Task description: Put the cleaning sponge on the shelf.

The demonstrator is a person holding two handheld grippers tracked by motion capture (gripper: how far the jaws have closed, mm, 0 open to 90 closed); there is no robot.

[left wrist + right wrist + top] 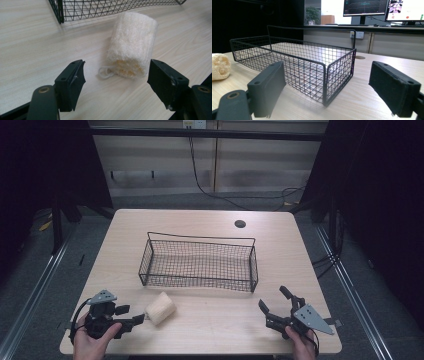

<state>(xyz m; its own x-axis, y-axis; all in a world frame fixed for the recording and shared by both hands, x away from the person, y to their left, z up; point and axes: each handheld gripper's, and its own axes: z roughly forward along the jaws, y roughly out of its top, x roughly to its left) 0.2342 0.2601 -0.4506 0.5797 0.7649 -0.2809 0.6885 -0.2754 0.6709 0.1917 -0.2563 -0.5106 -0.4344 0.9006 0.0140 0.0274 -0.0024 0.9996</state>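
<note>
**Loofah in front of the spread left gripper, basket behind**

High view: No brand, label or legible writing can be made out on anything on the table. The loofah (160,308) is seen lying on its side on the wooden table (210,330), low and left of centre in the frame, just in front of the wire basket (199,262). The left gripper (131,315) is held at the lower left, its jaw tips just beside the loofah's left end. The right gripper (272,303) is held at the lower right, well apart from the loofah, with its jaws spread and nothing between them.

Left gripper view: The loofah (132,45) is shown in the upper centre, beyond the jaw tips; a small cord loop at its near end is visible. The jaws are spread and no pad presses on it. A basket corner (60,11) is seen at the upper left.

Right gripper view: The basket (294,65) is seen in the centre, and the loofah (220,66) at the left edge. Monitors (384,8) are seen at the upper right; their writing cannot be read.
</note>
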